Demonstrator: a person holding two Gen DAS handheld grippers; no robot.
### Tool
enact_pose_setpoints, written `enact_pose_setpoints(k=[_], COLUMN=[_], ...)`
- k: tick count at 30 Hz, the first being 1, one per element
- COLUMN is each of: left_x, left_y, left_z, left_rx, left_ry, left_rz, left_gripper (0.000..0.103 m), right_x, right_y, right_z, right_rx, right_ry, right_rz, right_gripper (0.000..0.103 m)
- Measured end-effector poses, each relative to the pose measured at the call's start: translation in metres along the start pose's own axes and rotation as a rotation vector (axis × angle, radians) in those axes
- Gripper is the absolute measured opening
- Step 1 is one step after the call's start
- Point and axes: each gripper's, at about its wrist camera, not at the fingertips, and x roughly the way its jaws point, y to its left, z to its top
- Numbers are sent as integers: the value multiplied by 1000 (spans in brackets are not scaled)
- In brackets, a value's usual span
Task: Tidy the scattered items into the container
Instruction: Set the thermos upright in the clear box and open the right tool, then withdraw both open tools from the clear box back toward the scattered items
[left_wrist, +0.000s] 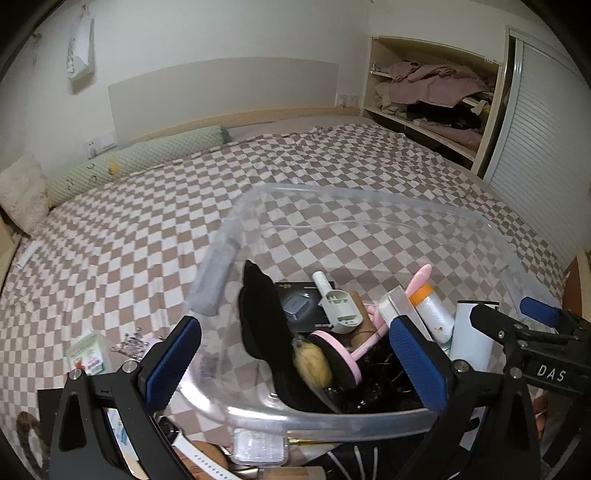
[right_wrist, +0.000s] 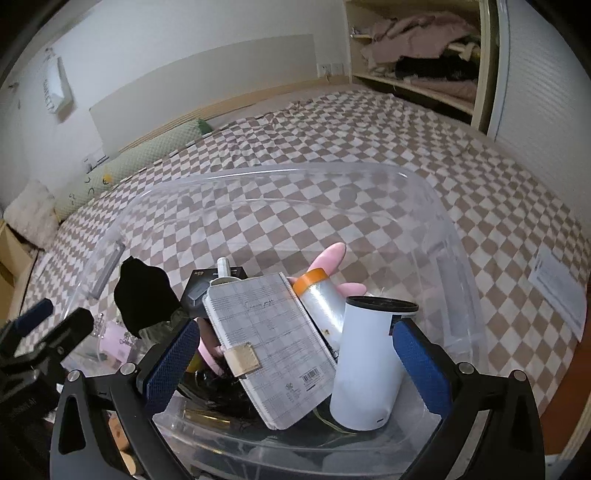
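The clear plastic storage bin (right_wrist: 424, 192) is sitting on the checkered bedspread (right_wrist: 369, 129), already pretty loaded. Right gripper (right_wrist: 295, 363) hangs over it, jaws spread wide, nothing pinched. Left gripper (left_wrist: 295, 360) looks wide too, and it straddles the bin's near rim without pressing on it.

In the bin I count one white cylinder with a black top (right_wrist: 365, 365), one grey plaid notebook (right_wrist: 273, 347) leaning on it, one orange-capped tube (right_wrist: 325, 306), one black cloth piece (right_wrist: 142, 299), plus pink stuff.

Still out on the bed: one small green-printed packet (left_wrist: 88, 354) and a pile of metal clips (left_wrist: 133, 341), too many to count. I'd guess the packet is light and crinkly, so grab it across the flat sides. The clips look slippery, so scoop them by the bunch.
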Motion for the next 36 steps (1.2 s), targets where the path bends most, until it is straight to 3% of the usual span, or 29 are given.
enact_pose_setpoints(k=[16, 23, 36], left_x=[-71, -100, -162], left_y=[20, 22, 25], left_z=[1, -5, -43], left_rx=[19, 48, 56], left_ry=[-154, -202, -280], left_rz=[79, 116, 154], left_gripper=[103, 103, 103], right_x=[-47, -79, -119], right_y=[19, 35, 55], right_z=[5, -2, -26], right_rx=[-56, -138, -215], right_ry=[-164, -251, -324], right_rz=[63, 84, 139], right_gripper=[103, 103, 103])
